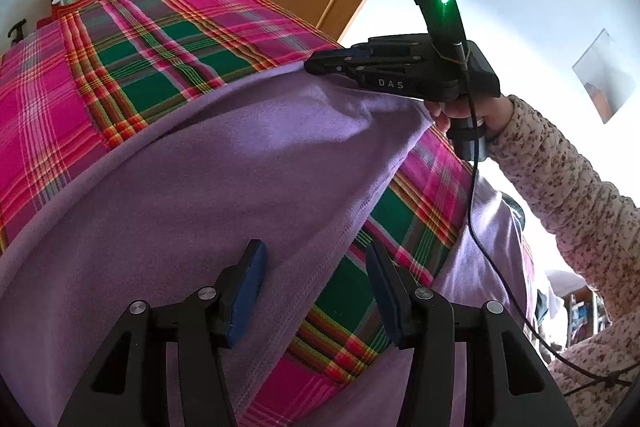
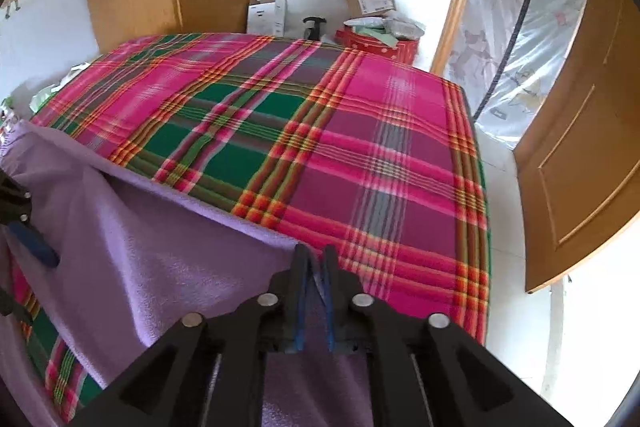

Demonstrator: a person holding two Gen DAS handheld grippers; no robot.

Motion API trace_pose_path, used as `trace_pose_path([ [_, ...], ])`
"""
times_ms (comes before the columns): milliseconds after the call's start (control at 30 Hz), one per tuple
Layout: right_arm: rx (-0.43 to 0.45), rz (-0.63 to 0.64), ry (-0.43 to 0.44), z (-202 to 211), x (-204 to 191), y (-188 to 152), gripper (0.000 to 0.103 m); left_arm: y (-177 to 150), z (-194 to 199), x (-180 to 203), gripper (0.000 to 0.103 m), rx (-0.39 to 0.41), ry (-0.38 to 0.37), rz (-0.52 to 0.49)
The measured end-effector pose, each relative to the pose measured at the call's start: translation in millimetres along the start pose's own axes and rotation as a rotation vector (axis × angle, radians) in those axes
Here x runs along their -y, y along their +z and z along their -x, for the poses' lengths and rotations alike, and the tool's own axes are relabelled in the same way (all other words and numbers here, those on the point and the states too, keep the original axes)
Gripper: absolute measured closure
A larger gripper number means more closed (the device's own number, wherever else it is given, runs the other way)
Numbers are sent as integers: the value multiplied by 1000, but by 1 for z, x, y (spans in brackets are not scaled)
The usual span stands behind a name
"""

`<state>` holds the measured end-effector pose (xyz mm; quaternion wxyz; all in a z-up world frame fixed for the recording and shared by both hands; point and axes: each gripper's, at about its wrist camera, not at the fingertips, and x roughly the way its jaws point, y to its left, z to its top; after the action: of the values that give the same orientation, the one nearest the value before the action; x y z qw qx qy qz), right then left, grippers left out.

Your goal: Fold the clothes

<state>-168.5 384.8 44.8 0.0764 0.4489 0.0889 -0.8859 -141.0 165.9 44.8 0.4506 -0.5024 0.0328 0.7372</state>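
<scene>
We judged the step in hand to be the taking-up of an edge for a fold: the purple garment point(image 1: 224, 163) lay spread over the plaid cloth point(image 2: 328, 131), most of its body toward seven o'clock in the right wrist view, with one edge running up to the right gripper point(image 2: 314, 267). That gripper's jaws stood nearly together, and a strip of purple fabric showed between the blue pads point(image 2: 301, 291); we took it to be clamped on the garment's corner, though the grip looked light. In the left wrist view the same gripper sat at one o'clock, at the high point of the lifted edge, held by a hand point(image 1: 460, 111) in a flowered sleeve point(image 1: 568, 187).

The left gripper point(image 1: 316, 267) hovered with its jaws apart over the stitched hem point(image 1: 320, 283), one pad above purple fabric and the other above plaid; nothing was pinched.

The next move, as we read it, called for the left jaws to come down and close on that hem, so that both corners could be carried over together without the fabric slipping.

The plaid cloth covered a broad flat surface. Beyond it, at twelve o'clock in the right wrist view, stood cardboard boxes point(image 2: 372, 1) and a red container point(image 2: 380, 45) against a white wall; a wooden door point(image 2: 580, 163) hung open at three o'clock.
</scene>
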Motion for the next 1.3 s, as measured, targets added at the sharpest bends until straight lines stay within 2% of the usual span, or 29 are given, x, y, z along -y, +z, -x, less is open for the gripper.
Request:
trace_pose_path([
  [67,-3,-29,-17,4,3,1,80,-2,2,3,49,-8,8,-3],
  [200,22,-55,-42,24,1,-2,80,-10,21,-1,49,22,13,24],
  [267,36,-48,-42,35,-6,0,80,-16,37,-8,49,49,48,52],
  [333,58,-47,5,46,-17,4,80,-23,54,-16,49,71,88,76],
  [433,51,-41,119,51,-39,13,80,-38,86,-36,49,109,154,134],
  [600,5,42,257,34,-103,31,80,-68,144,-72,49,169,279,253],
  [733,-34,102,315,15,-151,41,80,-92,174,-105,49,199,367,344],
  [833,-64,126,322,-3,-177,46,80,-108,187,-129,49,213,429,407],
  [1067,-62,111,335,-21,-197,62,80,-118,198,-171,49,254,474,477],
  [1300,-69,66,374,-34,-188,79,83,-109,203,-207,49,312,429,496],
])
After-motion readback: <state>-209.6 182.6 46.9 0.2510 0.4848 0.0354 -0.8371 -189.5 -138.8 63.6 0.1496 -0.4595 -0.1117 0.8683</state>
